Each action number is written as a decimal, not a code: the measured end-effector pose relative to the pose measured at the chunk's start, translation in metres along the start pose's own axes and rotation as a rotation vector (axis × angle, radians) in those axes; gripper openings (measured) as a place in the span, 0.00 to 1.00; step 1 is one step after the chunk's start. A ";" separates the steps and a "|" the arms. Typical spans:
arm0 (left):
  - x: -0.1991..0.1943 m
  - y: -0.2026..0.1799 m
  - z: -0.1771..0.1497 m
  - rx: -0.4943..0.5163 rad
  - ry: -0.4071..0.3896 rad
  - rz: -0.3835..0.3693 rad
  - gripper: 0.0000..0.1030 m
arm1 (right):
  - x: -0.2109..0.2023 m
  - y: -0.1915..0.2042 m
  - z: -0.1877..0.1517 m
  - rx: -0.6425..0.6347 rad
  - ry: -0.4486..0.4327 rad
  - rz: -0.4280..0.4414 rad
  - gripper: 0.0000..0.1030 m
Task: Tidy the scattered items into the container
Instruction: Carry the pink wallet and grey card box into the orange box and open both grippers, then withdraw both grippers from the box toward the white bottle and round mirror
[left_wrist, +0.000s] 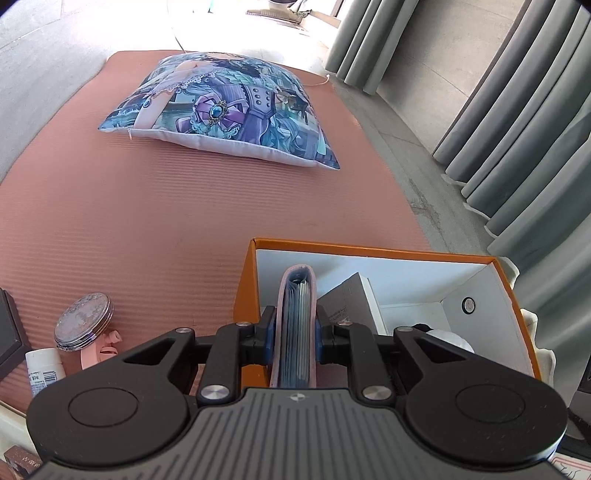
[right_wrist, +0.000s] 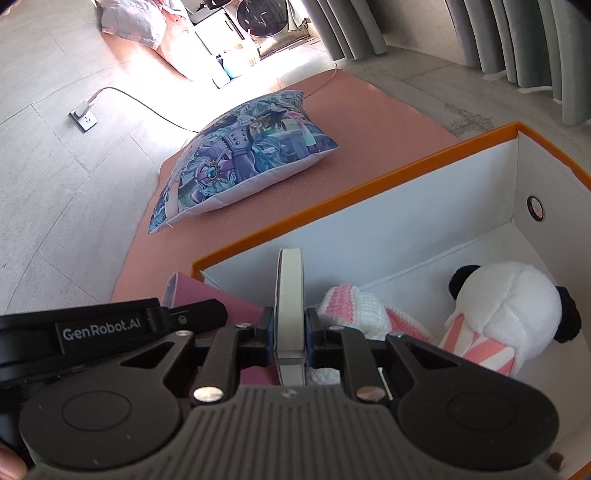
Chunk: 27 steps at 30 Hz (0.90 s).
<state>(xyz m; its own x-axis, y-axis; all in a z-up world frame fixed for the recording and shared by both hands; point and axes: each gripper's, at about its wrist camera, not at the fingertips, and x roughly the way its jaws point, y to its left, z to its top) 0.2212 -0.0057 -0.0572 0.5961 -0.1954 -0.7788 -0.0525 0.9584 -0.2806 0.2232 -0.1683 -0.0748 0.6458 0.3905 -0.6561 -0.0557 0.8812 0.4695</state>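
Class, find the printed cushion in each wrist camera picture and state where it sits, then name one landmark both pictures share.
Left wrist view: the printed cushion lies in the upper middle, on the pink mat, beyond the orange box.
Right wrist view: the cushion sits left of centre in the upper half, on the mat, beyond the box's long wall.
Shared landmark: the orange box rim.

- Left hand-held gripper (left_wrist: 294, 334): jaws nearly closed, clamped on a pink wallet (left_wrist: 294, 325) held edge-up, pointing steeply down.
- Right hand-held gripper (right_wrist: 290, 334): jaws narrow, clamped on a thin white box (right_wrist: 290, 306) held edge-on, tilted down.
- Left one shows in right wrist view, just left of the right.
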 end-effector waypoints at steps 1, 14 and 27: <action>0.001 0.000 0.001 -0.002 0.005 -0.004 0.22 | 0.002 0.000 -0.001 0.003 0.002 -0.002 0.17; -0.006 0.001 0.003 0.007 0.007 -0.043 0.36 | 0.007 0.007 -0.006 -0.034 0.013 0.012 0.21; -0.035 0.000 -0.009 0.009 -0.119 0.022 0.43 | 0.006 0.016 -0.011 -0.101 0.063 0.075 0.21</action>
<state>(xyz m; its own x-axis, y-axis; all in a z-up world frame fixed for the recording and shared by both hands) 0.1933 -0.0007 -0.0350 0.6861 -0.1484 -0.7122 -0.0601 0.9641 -0.2588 0.2175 -0.1488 -0.0774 0.5880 0.4691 -0.6589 -0.1804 0.8702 0.4586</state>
